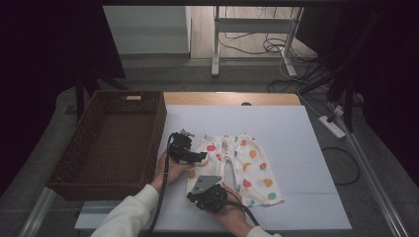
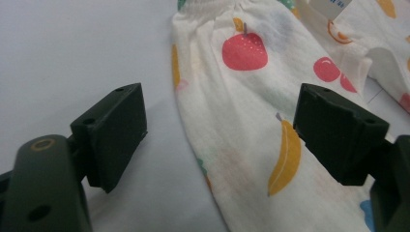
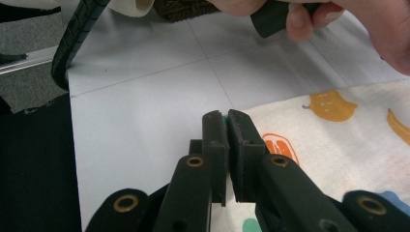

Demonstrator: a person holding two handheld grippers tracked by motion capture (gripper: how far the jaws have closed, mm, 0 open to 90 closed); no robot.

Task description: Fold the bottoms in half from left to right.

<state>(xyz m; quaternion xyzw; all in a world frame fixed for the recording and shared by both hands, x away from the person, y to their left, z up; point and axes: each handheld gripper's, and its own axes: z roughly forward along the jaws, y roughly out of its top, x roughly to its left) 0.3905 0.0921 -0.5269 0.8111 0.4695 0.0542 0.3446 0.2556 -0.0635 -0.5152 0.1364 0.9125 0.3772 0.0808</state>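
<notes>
Small white pants printed with coloured fruit lie flat on the white sheet, waistband away from me. My left gripper hovers at the pants' upper left edge. Its jaws stand wide open in the left gripper view, straddling the cloth edge without pressing on it. Lower down, my right gripper sits at the hem of the left leg. In the right gripper view it is shut, a sliver of green cloth between the pads, and the pants spread out to the right.
A brown wicker basket stands at the table's left, close beside the left hand. The white sheet covers the table to the right of the pants. The other hand and a black cable show beyond the right jaws.
</notes>
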